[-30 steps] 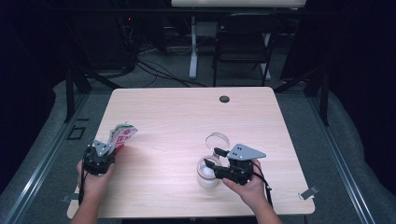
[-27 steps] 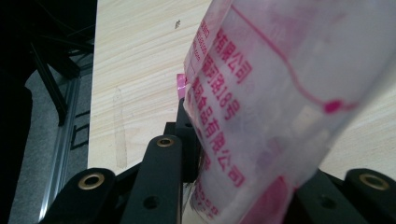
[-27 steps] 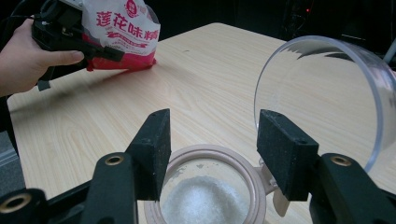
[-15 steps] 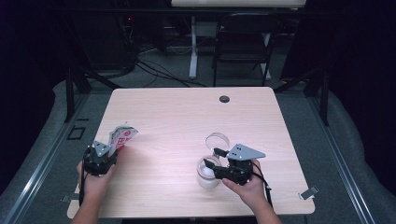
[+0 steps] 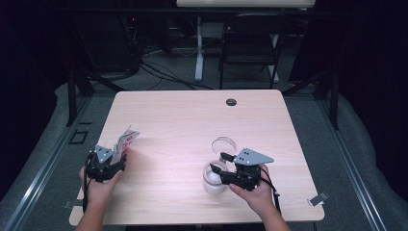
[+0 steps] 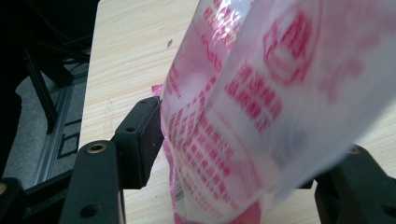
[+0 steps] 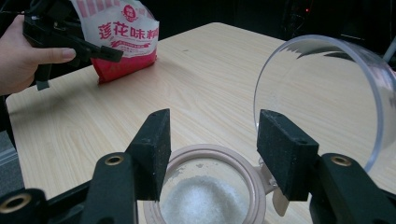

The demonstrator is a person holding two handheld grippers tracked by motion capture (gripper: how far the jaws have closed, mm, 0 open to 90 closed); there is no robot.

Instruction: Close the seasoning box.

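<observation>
A pink-and-white printed bag (image 5: 124, 143) stands upright on the table's left side. My left gripper (image 5: 118, 161) has just been opening its jaws. The bag (image 6: 243, 116) is still between them, and one black pad (image 6: 140, 140) sits right beside its edge. My right gripper (image 5: 219, 162) hovers at a beige jar (image 5: 213, 183) of white powder. Its jaws (image 7: 212, 126) stand apart above the jar's rim (image 7: 210, 150), gripping nothing. The jar's clear hinged lid (image 7: 322, 93) is swung back, open. The bag (image 7: 122, 35) appears farther off in the right gripper view.
The wooden table (image 5: 192, 120) has a small black grommet (image 5: 231, 102) near its far edge. A black chair (image 5: 250, 43) and floor cables lie beyond it. Bare tabletop stretches between bag and jar.
The left gripper's jaws look slightly wider around the bag. Both hands, the bag and the jar stay where they were.
</observation>
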